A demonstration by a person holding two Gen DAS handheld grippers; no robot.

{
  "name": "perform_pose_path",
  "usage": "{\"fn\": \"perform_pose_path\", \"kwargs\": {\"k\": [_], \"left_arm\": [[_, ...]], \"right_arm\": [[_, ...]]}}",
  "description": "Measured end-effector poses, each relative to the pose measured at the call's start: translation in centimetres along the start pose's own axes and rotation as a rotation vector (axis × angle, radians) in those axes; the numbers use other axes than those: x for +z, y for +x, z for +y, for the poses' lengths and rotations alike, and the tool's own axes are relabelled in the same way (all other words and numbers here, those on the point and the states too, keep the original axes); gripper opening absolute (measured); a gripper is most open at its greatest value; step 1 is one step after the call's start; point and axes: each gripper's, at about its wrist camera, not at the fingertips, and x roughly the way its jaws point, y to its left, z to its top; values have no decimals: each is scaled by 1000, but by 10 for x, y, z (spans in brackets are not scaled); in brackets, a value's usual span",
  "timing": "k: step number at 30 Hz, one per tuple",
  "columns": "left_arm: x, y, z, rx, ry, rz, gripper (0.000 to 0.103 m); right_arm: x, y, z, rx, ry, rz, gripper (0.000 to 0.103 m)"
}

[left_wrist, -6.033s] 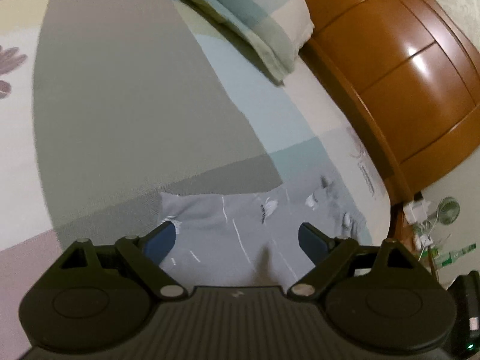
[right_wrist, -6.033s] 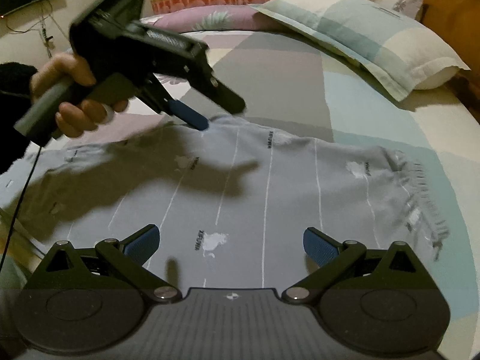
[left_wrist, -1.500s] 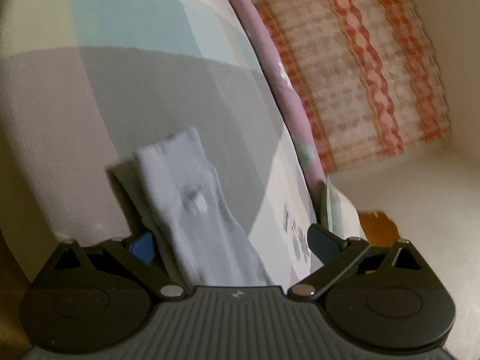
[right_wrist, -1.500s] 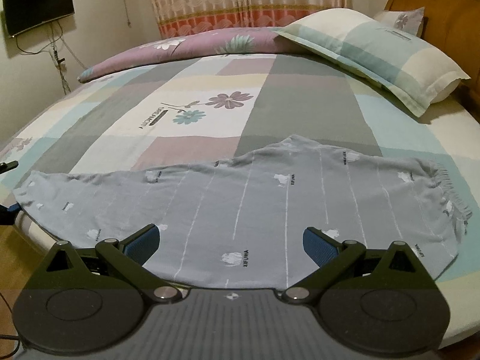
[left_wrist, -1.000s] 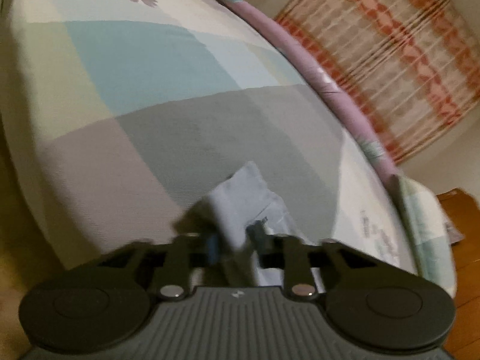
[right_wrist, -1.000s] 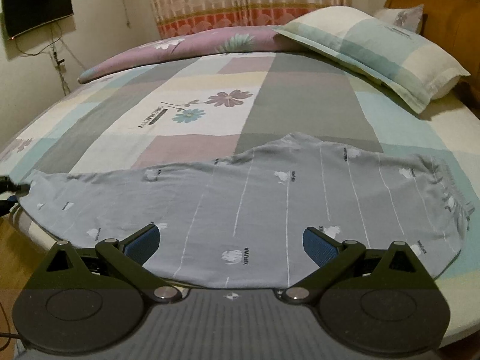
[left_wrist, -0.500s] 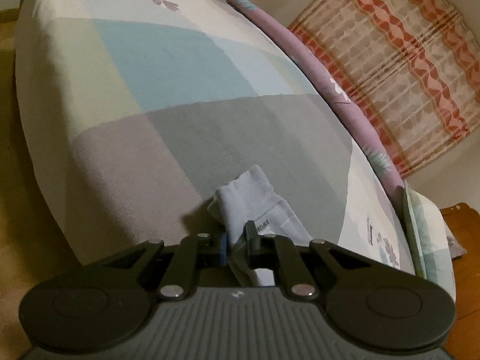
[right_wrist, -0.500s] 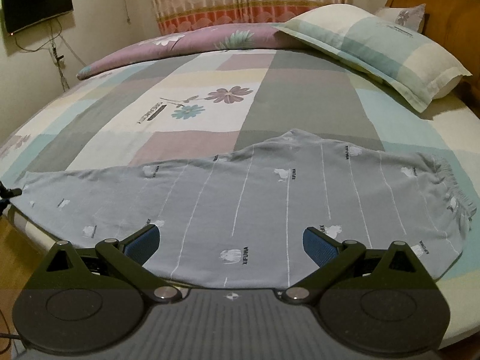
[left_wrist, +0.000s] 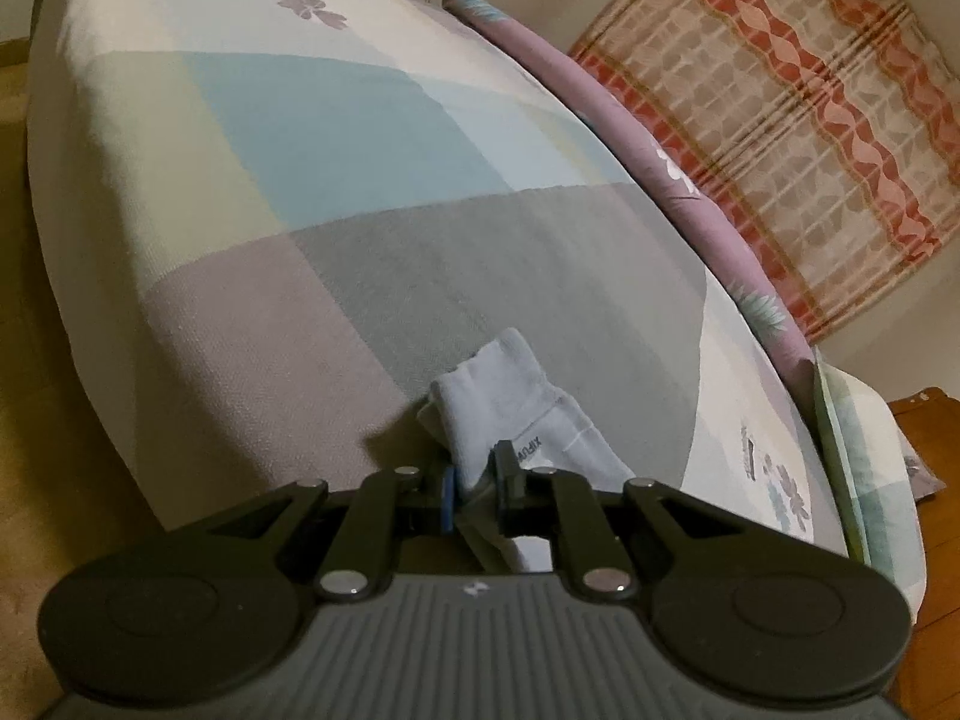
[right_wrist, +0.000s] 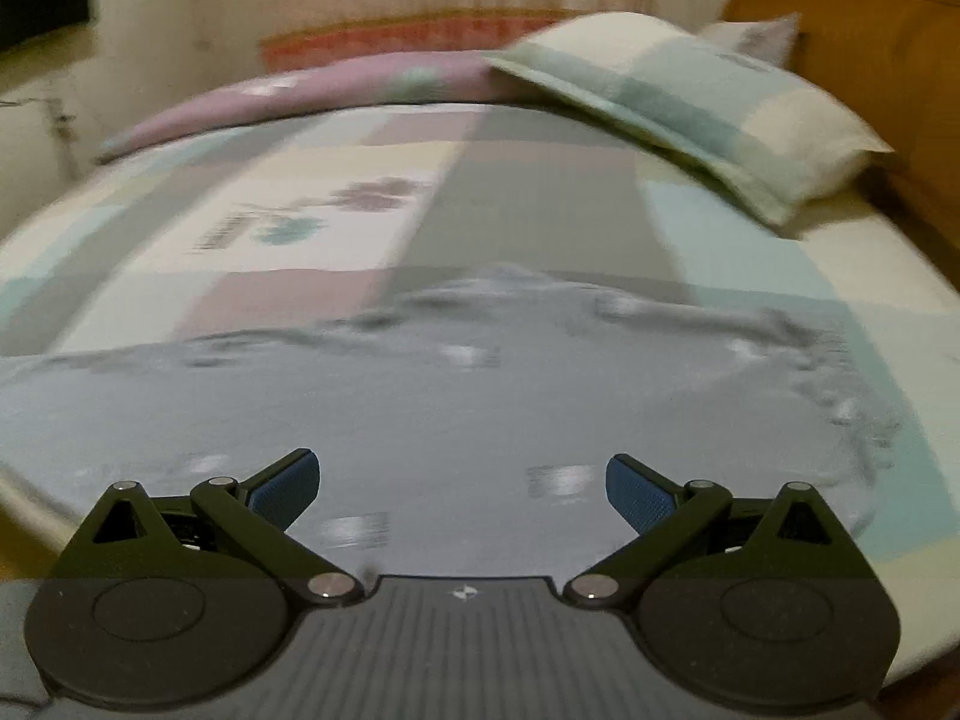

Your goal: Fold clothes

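Note:
Grey printed trousers (right_wrist: 468, 414) lie spread across the near part of the bed, waistband to the right. In the left wrist view my left gripper (left_wrist: 477, 480) is shut on the leg cuff of the trousers (left_wrist: 510, 402) at the bed's edge, and the cuff sticks out past the fingers. My right gripper (right_wrist: 459, 489) is open and empty, low over the near edge of the trousers. The right wrist view is blurred by motion.
The bed has a patchwork sheet (left_wrist: 372, 168). A checked pillow (right_wrist: 684, 108) lies at the far right by the wooden headboard (right_wrist: 870, 30). A purple rolled quilt (right_wrist: 336, 90) lies along the far side. A patterned curtain (left_wrist: 798, 120) hangs behind. The floor (left_wrist: 36, 420) is below the bed edge.
My left gripper has closed on the trouser leg cuff and stays shut on it. My right gripper has dropped lower and closer to the trousers, still open.

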Motion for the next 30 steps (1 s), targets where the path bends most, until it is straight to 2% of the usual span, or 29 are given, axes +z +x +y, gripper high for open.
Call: {"fn": "perform_pose_path", "kwargs": {"k": [3,6,10,11,14,16,21,22,24,25,30], "left_arm": [[0,-2,-10,23,32,-7,11],[-3,-7,-12,34,48,-11,11],[-2,-7,-10,20,55,0,13],[-1,-6,-8,8,49,3,15],[2,-3,5,-104,-52,7,43],[1,-1,12,-155,-104,4,48],[4,7,15,-173,-88,8,46],[5,9,15,-172,-81,9,42],[6,10,12,-141,-43,11,23],[6,10,11,-121,-26,11,19],[4,8,16,-120,-42,9,17]], "right_arm": [[-7,19,-14,-52,-2,36,103],[-26,32,-17,-67,-18,129,103],[-36,23,-24,-41,26,103,103],[-36,22,-25,-41,27,102,103],[-33,22,-22,-38,33,106,103],[-31,22,-21,-18,45,102,103],[-15,12,-3,102,44,52,103],[-8,12,8,137,25,42,103],[6,12,29,208,-13,22,103],[12,14,43,232,-47,16,103],[45,40,125,368,-201,13,103]]}}
